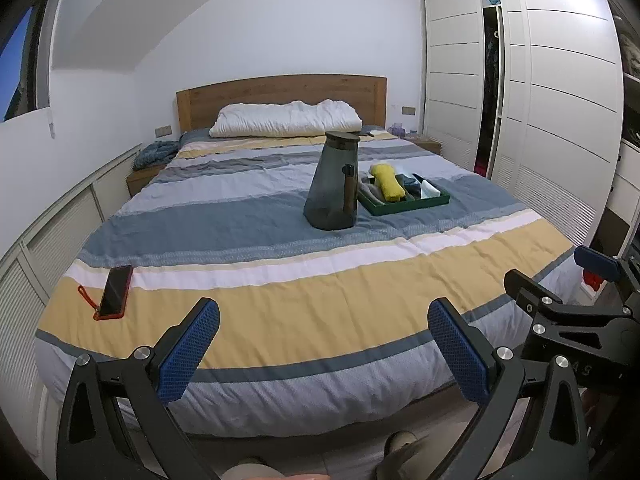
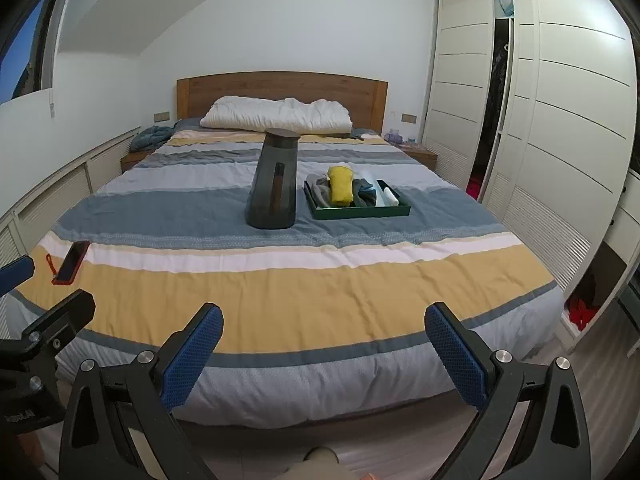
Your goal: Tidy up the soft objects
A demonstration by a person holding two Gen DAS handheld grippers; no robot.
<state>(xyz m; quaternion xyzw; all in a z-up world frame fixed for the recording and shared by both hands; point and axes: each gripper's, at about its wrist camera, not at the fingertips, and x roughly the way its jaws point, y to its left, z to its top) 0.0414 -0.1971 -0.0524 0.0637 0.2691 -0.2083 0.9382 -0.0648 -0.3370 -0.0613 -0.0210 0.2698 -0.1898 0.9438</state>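
Soft rolled cloths, yellow [image 2: 340,185], grey and white, lie side by side inside the dark green rectangular tray [image 2: 362,212] on the striped bed [image 2: 280,280], beside a tall smoky-grey plastic jug [image 2: 274,184]. Left gripper [image 1: 324,344] and right gripper [image 2: 324,344] both gape, holding nothing, at the bed's foot. This fits a finished sorting, or one before unloading.

a bed [image 1: 280,280] with a striped cover fills the white-walled room, its wooden headboard [image 1: 280,96] at the far wall, a white louvred wardrobe [image 1: 560,120] right of it, a window [image 1: 20,60] left.
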